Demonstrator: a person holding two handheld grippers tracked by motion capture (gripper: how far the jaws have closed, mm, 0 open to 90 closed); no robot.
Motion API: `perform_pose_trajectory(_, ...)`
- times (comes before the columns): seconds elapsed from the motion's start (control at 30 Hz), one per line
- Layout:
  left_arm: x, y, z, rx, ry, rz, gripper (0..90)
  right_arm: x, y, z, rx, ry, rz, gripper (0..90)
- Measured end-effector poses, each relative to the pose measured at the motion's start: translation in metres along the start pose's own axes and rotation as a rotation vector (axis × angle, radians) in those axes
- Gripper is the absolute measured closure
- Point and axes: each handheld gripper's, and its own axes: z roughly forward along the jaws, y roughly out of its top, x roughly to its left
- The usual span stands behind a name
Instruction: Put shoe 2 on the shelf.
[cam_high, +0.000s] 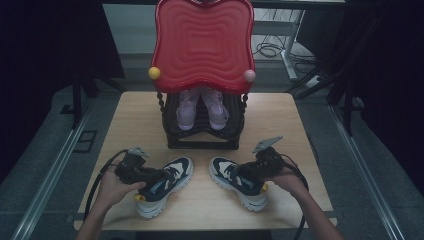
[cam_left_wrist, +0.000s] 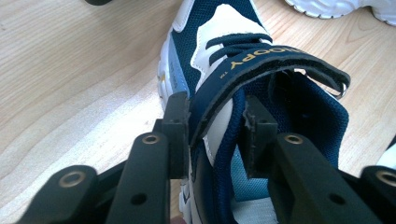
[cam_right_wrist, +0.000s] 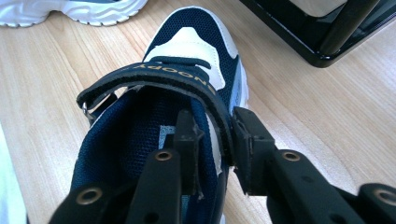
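Note:
Two navy-and-white sneakers lie on the wooden table (cam_high: 135, 115), toes pointing toward the far side. My left gripper (cam_high: 150, 179) is shut on the left sneaker (cam_high: 181, 167); in the left gripper view the left gripper (cam_left_wrist: 217, 135) has one jaw outside and one inside the shoe opening, clamping the side wall under the strap of the left sneaker (cam_left_wrist: 219, 28). My right gripper (cam_high: 246, 175) holds the right sneaker (cam_high: 250, 196) the same way. Seen up close, the right gripper (cam_right_wrist: 217, 140) pinches the collar and strap of the right sneaker (cam_right_wrist: 187, 37).
A shoe rack with a red wavy top (cam_high: 202, 40) and a black frame (cam_high: 202, 142) stands at the table's far middle. A pair of pale pink shoes (cam_high: 200, 107) sits on its lower shelf. The rack's black base (cam_right_wrist: 322, 37) is close to the right sneaker's toe.

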Motion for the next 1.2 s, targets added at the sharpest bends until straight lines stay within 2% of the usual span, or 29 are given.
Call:
perform_pose_trajectory(0.13, -0.001, -0.001, -0.002, -0.014, 0.023, -0.002, 73.1, 0.000, -0.003, -0.001, -0.024, -0.012, -0.006, 75.0)
perform_pose_trajectory(0.17, -0.001, -0.002, -0.004, -0.030, 0.039, -0.007, 74.5, 0.000, -0.004, -0.002, -0.036, -0.020, -0.004, 75.5)
perform_pose_trajectory(0.2, 0.000, -0.003, -0.005, -0.038, 0.037, -0.015, 75.7, -0.001, -0.005, -0.003, -0.042, -0.020, -0.004, 75.6)
perform_pose_trajectory(0.27, 0.001, -0.004, -0.006, -0.053, 0.027, -0.025, 76.5, -0.001, -0.006, -0.003, -0.050, -0.023, 0.000, 75.7)
perform_pose_trajectory(0.37, 0.002, -0.007, -0.010, -0.090, 0.014, -0.041, 76.8, -0.003, -0.010, -0.008, -0.100, -0.023, 0.020, 75.9)
perform_pose_trajectory(0.4, 0.002, -0.007, -0.010, -0.090, 0.014, -0.041, 76.9, -0.003, -0.010, -0.008, -0.100, -0.023, 0.020, 75.9)
perform_pose_trajectory(0.43, 0.002, -0.008, -0.013, -0.107, 0.013, -0.044, 76.8, -0.004, -0.013, -0.012, -0.131, -0.022, 0.027, 75.9)
perform_pose_trajectory(0.53, 0.002, -0.010, -0.016, -0.134, 0.006, -0.054, 76.9, -0.005, -0.015, -0.016, -0.163, -0.016, 0.040, 75.9)
perform_pose_trajectory(0.6, 0.003, -0.012, -0.019, -0.159, -0.006, -0.064, 76.8, -0.005, -0.017, -0.019, -0.196, -0.012, 0.047, 75.9)
perform_pose_trajectory(0.63, 0.003, -0.013, -0.022, -0.181, -0.021, -0.071, 76.8, -0.004, -0.019, -0.022, -0.230, -0.002, 0.060, 75.9)
perform_pose_trajectory(0.67, 0.003, -0.013, -0.022, -0.181, -0.021, -0.071, 76.8, -0.004, -0.019, -0.022, -0.230, -0.002, 0.060, 75.9)
perform_pose_trajectory(0.77, 0.004, -0.017, -0.024, -0.214, -0.046, -0.085, 76.7, -0.004, -0.024, -0.026, -0.293, 0.019, 0.097, 75.9)
perform_pose_trajectory(0.8, 0.004, -0.017, -0.024, -0.214, -0.046, -0.085, 76.7, -0.004, -0.024, -0.026, -0.293, 0.019, 0.097, 75.9)
perform_pose_trajectory(0.83, 0.005, -0.018, -0.024, -0.222, -0.050, -0.089, 76.7, -0.004, -0.027, -0.027, -0.327, 0.028, 0.114, 75.9)
perform_pose_trajectory(0.87, 0.005, -0.019, -0.024, -0.226, -0.054, -0.092, 76.7, -0.004, -0.027, -0.027, -0.327, 0.028, 0.114, 75.9)
perform_pose_trajectory(0.97, 0.008, -0.023, -0.025, -0.256, -0.065, -0.110, 76.7, -0.004, -0.033, -0.029, -0.373, 0.032, 0.138, 75.9)
perform_pose_trajectory(1.2, 0.012, -0.030, -0.032, -0.314, -0.069, -0.146, 76.6, -0.006, -0.040, -0.030, -0.417, 0.032, 0.170, 75.7)
